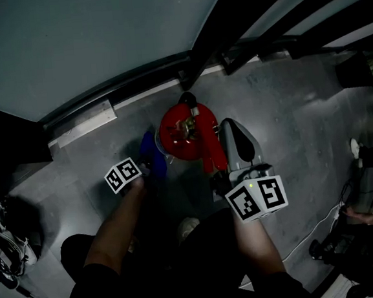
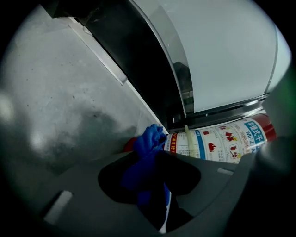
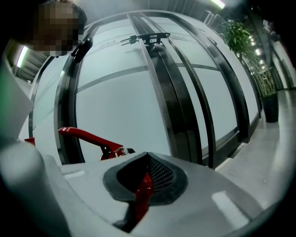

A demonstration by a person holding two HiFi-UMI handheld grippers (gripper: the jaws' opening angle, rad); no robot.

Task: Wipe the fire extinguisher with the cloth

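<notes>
In the head view, the red fire extinguisher (image 1: 184, 136) stands upright on the grey floor, seen from above. The left gripper (image 1: 142, 166) is shut on a blue cloth (image 1: 152, 153) and holds it against the cylinder's left side. In the left gripper view, the cloth (image 2: 147, 155) bunches out of the jaws of the left gripper (image 2: 150, 178) and touches the extinguisher's labelled body (image 2: 222, 139). The right gripper (image 1: 224, 149) is at the extinguisher's right side. In the right gripper view, that gripper (image 3: 145, 183) is shut on a red handle piece (image 3: 142, 196). A second red lever (image 3: 88, 136) shows beyond.
A glass wall with dark frames (image 1: 227, 18) and a pale sill (image 1: 84, 125) run right behind the extinguisher. Cables (image 1: 4, 248) lie at the left. Dark gear (image 1: 350, 244) and a white cord lie at the right. A potted plant (image 3: 266, 69) stands far right.
</notes>
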